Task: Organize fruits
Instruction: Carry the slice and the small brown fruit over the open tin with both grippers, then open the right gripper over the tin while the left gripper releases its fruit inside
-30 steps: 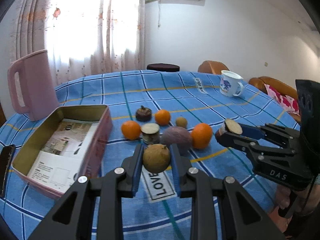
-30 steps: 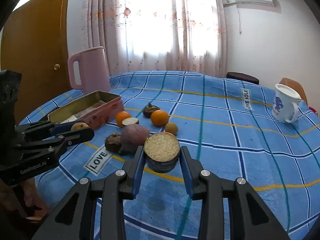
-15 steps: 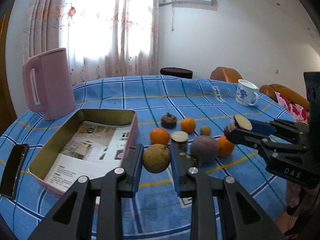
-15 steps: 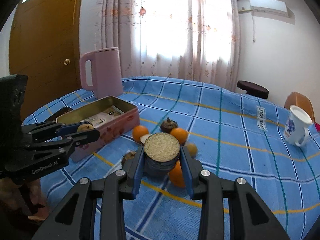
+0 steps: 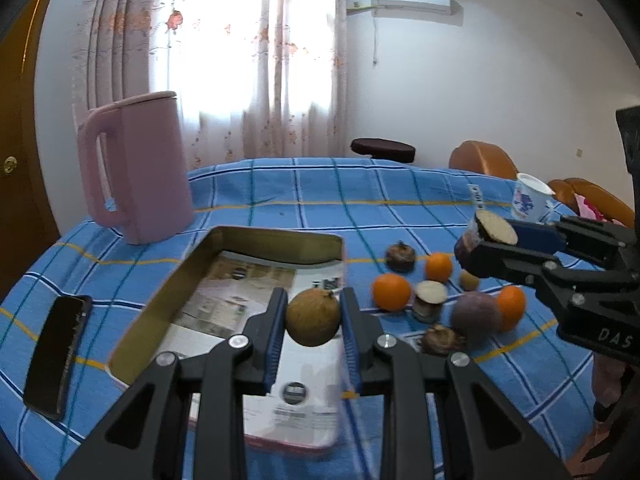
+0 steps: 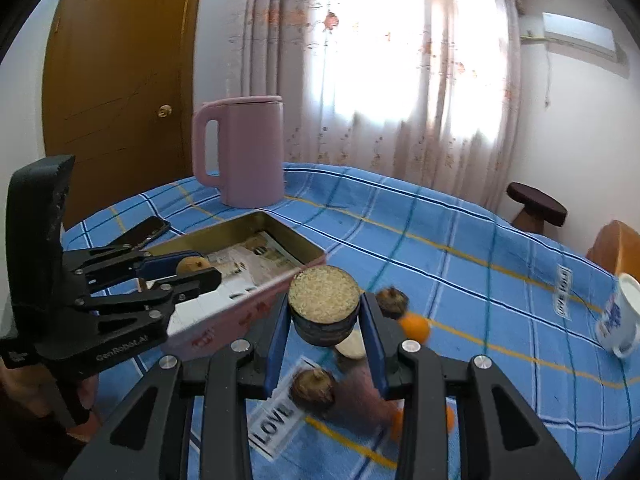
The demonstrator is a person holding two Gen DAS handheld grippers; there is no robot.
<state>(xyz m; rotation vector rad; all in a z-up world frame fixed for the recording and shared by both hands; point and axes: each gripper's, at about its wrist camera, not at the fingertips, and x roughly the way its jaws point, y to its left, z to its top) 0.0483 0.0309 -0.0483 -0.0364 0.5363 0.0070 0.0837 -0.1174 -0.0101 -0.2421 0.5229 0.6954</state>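
Left wrist view: my left gripper [image 5: 313,316] pinches a brown fruit [image 5: 313,317] over the tin [image 5: 280,243]'s near corner; right gripper [image 6: 325,316], pinching a cut fruit [image 6: 324,310], trails beside it.

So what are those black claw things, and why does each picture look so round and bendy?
Those claws are grabbers that a person holds, one in each hand. Each has a small wide-eyed camera looking along its two fingers, which bends the picture. One picture comes from the left gripper, the other from the right gripper, and each can see the other off to the side.

The left one pinches a round brown fruit above the open pink tin, which has printed paper inside. The right one pinches a dark cut fruit half with its pale cut face up.

On the blue checked tablecloth lie oranges, a purple fruit and other small fruits. There is also a pink jug, a black phone and a white mug.
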